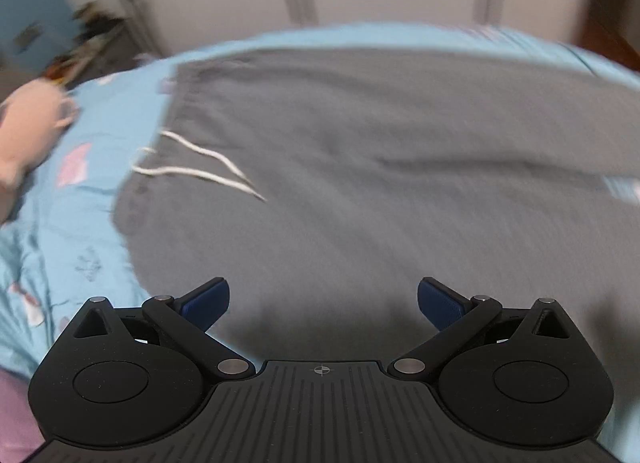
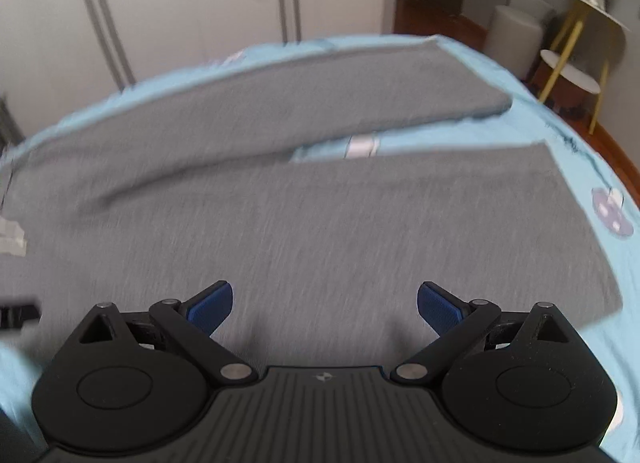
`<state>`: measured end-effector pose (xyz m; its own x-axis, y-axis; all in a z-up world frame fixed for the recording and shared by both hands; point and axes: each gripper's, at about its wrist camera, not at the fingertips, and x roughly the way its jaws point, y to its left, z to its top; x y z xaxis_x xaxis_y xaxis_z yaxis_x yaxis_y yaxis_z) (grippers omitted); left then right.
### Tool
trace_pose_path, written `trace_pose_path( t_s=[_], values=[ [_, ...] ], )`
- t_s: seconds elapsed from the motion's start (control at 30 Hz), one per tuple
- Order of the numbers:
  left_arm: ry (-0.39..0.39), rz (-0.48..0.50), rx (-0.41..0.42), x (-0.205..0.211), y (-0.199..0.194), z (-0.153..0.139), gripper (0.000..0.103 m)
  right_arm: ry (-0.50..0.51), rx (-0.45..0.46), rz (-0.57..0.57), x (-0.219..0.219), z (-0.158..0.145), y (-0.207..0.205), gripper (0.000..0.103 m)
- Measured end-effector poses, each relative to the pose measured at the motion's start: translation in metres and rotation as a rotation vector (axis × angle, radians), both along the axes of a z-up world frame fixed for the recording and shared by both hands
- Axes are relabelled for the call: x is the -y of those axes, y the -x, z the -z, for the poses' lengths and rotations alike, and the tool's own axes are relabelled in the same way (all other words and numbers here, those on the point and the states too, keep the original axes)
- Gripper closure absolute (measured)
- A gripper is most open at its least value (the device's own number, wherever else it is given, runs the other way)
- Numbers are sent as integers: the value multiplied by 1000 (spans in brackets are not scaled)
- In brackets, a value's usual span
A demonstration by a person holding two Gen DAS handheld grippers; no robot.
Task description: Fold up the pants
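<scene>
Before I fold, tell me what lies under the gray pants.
The gray pants lie spread flat on a light blue patterned bedsheet, which shows around them and between the two legs. Anything directly beneath the fabric is covered and cannot be seen.

The pants (image 1: 360,167) are grey knitted cloth, matt and soft, with a white woven cord (image 1: 200,167). The bed sheet (image 1: 52,231) is light blue printed cotton-like cloth. The left gripper (image 1: 323,303) is matt black plastic with shiny metal pins; its pads (image 1: 206,303) are blue, rough-textured.
</scene>
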<state>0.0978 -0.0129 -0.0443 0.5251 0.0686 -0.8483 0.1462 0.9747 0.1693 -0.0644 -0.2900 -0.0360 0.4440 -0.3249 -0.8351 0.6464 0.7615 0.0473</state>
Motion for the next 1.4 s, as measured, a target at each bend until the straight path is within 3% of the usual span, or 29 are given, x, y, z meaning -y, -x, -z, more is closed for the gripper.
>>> trace_pose_path(
  t_s=[0.07, 0.13, 0.23, 0.4, 0.6, 0.7, 0.73, 0.8, 0.83, 0.9, 0.93, 0.97, 1.07, 1.17, 1.27, 1.33, 1.4],
  values=[
    [51, -78, 67, -7, -16, -2, 0, -29, 30, 40, 34, -10, -26, 4],
    [98, -133, 131, -13, -31, 1, 0, -121, 39, 87, 78, -11, -63, 4],
    [70, -152, 160, -13, -50, 23, 0, -237, 37, 178, 142, -2, -123, 4],
    [-46, -107, 168, -2, -75, 57, 0, -255, -24, 319, 228, 33, -222, 5],
    [-5, -51, 172, 4, -98, 83, 0, -235, -28, 459, 299, 69, -304, 10],
    [12, -27, 136, 12, -107, 97, 0, -213, -82, 505, 316, 93, -330, 29],
    [3, -17, 133, 14, -108, 101, 0, -206, -107, 526, 323, 101, -336, 45],
    [-21, 6, 127, 20, -110, 108, 0, -186, -145, 579, 330, 115, -340, 52],
    [-27, 11, 132, 22, -110, 110, 0, -171, -129, 596, 332, 117, -338, 53],
    [-31, 17, 143, 22, -110, 110, 0, -110, -117, 621, 331, 116, -331, 75],
    [-29, 16, 145, 22, -109, 109, 0, -89, -125, 621, 330, 116, -327, 93],
    [-25, 14, 146, 20, -108, 110, 0, -97, -95, 608, 328, 114, -320, 96],
    [-20, 9, 140, 16, -106, 106, 0, -136, 26, 558, 317, 99, -285, 99],
    [-20, -18, 154, 5, -103, 96, 0, -172, 198, 510, 293, 67, -221, 100],
    [-46, -63, 259, -15, -95, 77, 0, -210, 426, 471, 246, 34, -120, 100],
    [-1, -96, 324, -35, -92, 62, 0, -238, 499, 486, 212, 31, -54, 100],
    [85, -124, 342, -61, -94, 50, 0, -271, 500, 533, 175, 46, 10, 100]
  ],
)
